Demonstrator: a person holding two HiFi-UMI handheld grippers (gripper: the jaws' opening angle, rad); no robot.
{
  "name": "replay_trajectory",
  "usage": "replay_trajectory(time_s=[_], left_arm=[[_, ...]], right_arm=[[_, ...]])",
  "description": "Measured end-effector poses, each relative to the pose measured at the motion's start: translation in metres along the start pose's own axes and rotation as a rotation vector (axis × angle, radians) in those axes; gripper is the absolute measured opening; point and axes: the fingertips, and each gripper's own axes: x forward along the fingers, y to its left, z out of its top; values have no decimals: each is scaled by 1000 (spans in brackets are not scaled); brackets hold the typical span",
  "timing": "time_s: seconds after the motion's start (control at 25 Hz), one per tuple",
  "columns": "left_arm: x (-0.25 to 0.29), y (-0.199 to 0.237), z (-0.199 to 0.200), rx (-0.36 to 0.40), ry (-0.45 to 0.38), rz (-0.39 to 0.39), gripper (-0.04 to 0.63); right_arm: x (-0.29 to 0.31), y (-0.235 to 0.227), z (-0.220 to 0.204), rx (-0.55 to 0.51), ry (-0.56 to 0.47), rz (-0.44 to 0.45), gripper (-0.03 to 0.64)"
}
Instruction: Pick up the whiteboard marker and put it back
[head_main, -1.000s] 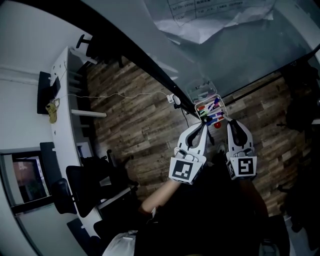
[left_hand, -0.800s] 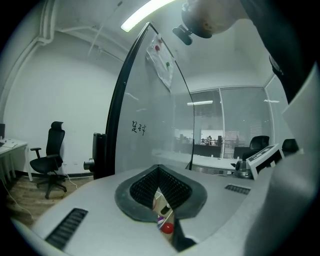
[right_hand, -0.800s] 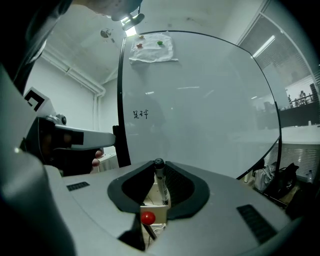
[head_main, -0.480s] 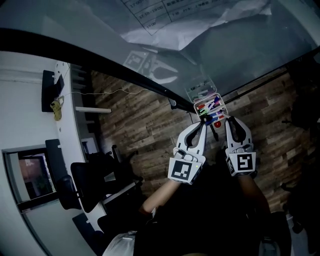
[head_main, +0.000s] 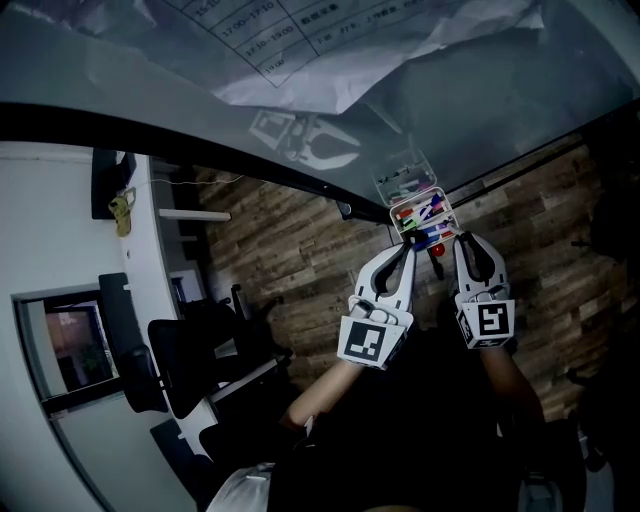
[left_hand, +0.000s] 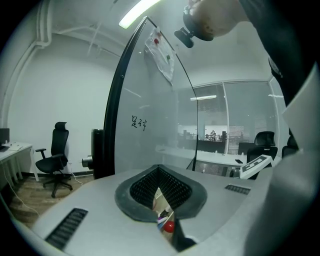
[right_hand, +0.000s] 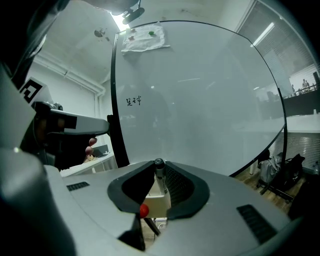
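A dark whiteboard marker (right_hand: 160, 176) stands upright between the tips of my right gripper (right_hand: 160, 169), which is shut on it just in front of the glass whiteboard (right_hand: 200, 100). In the head view this right gripper (head_main: 466, 240) sits right below the clear marker tray (head_main: 418, 212) fixed to the board's lower edge, with several coloured markers inside. My left gripper (head_main: 406, 248) hangs beside it, also under the tray, its tips together and nothing in them. In the left gripper view the left gripper (left_hand: 159, 170) shows the tray (left_hand: 162, 201) and a red ball (left_hand: 169, 226) behind its jaws.
Printed sheets (head_main: 330, 50) hang on the whiteboard (head_main: 480, 100). Black office chairs (head_main: 190, 350) and a white desk (head_main: 140, 250) stand at the left on a wooden floor (head_main: 290, 250). A bag and a chair base (right_hand: 280, 170) are beyond the board's right edge.
The head view has tilted, so more of the whiteboard and its sheets shows. Both grippers stay close under the tray; the right one still grips the marker.
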Motion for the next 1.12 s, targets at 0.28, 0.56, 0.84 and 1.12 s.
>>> replay_trajectory(time_s=[0.28,0.56,0.84,1.12], left_arm=[[0,-4,-1,-2,3,1,0],[-5,-5,0,-3,5,8,0],[-4,-6,1,-1,-2,7,0],[-4,-6,2,-3,-9,-5,0]], right_arm=[[-2,0,-1,-2,-6,9,78],[-5,1,-9,-20,-4,9,78],[-5,0,-9,-14,-8,-3,78],[-6,2,-6,-31,-1,24,81]])
